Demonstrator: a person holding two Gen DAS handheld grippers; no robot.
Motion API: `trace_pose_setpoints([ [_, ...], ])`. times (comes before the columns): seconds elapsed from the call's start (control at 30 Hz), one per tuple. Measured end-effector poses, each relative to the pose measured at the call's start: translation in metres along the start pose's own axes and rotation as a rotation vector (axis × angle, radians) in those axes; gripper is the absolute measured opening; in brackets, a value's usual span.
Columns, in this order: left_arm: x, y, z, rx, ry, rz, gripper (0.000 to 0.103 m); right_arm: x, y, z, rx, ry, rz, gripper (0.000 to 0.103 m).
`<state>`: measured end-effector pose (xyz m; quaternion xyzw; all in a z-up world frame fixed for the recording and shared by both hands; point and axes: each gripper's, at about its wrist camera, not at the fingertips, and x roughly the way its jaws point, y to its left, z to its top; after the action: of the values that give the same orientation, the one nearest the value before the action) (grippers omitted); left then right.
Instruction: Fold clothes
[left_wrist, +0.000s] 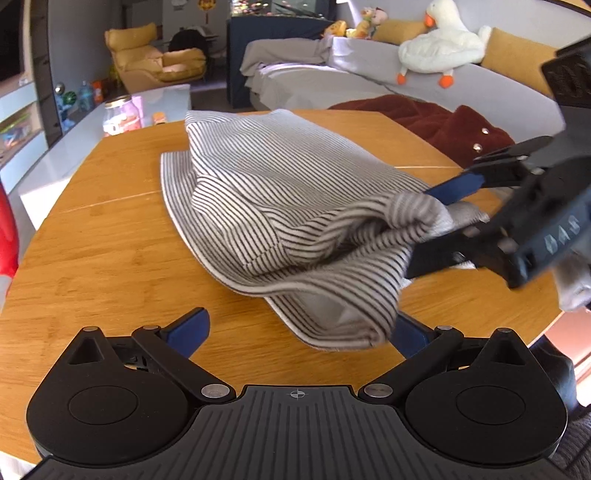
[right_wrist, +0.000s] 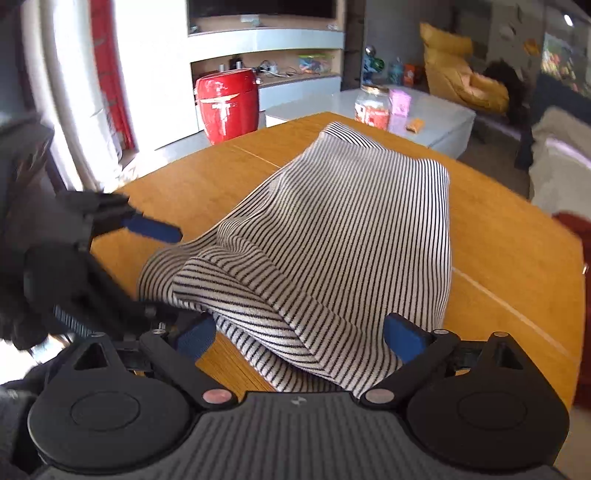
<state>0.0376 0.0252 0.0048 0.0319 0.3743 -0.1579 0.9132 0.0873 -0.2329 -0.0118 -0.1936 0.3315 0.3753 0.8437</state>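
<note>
A black-and-white striped garment (left_wrist: 280, 206) lies bunched and partly folded on the round wooden table (left_wrist: 103, 236). My left gripper (left_wrist: 301, 332) is open at the garment's near edge, whose hem hangs between its blue pads. My right gripper (left_wrist: 439, 229) reaches in from the right, its jaws apart around a raised fold. In the right wrist view the garment (right_wrist: 343, 236) fills the middle and drapes between the open right gripper's (right_wrist: 299, 336) pads. The left gripper (right_wrist: 147, 269) shows at the left, open beside the cloth.
A dark red garment (left_wrist: 436, 118) lies on the grey sofa (left_wrist: 369, 77) behind the table, with a white goose plush (left_wrist: 439, 44). A jar (left_wrist: 120, 116) stands on a low white table at the left. A red drum (right_wrist: 227, 105) stands by the shelving.
</note>
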Motion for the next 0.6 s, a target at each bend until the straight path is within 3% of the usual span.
trace_pose_setpoints([
  [0.13,-0.003,0.021,0.008,-0.121,-0.007,-0.029,0.103,-0.005,0.027,-0.021,-0.271,-0.032,-0.134,0.101],
  [0.23,-0.004,0.024,0.010,-0.138,-0.006,-0.034,0.103,0.004,0.042,-0.038,-0.441,-0.055,-0.229,0.101],
  [0.33,-0.002,0.023,0.013,-0.144,-0.003,-0.037,0.103,0.011,0.045,-0.044,-0.532,-0.108,-0.308,0.101],
  [0.47,0.000,0.025,0.016,-0.175,0.007,-0.051,0.103,0.026,0.043,-0.040,-0.601,-0.129,-0.354,0.093],
  [0.5,-0.001,0.025,0.017,-0.180,0.003,-0.054,0.103,0.030,0.043,-0.039,-0.618,-0.132,-0.358,0.089],
  [0.53,-0.002,0.025,0.017,-0.182,-0.002,-0.055,0.103,0.033,0.043,-0.036,-0.622,-0.120,-0.347,0.079],
  [0.6,-0.003,0.026,0.017,-0.187,-0.010,-0.057,0.103,0.038,0.044,-0.030,-0.610,-0.076,-0.307,0.050],
])
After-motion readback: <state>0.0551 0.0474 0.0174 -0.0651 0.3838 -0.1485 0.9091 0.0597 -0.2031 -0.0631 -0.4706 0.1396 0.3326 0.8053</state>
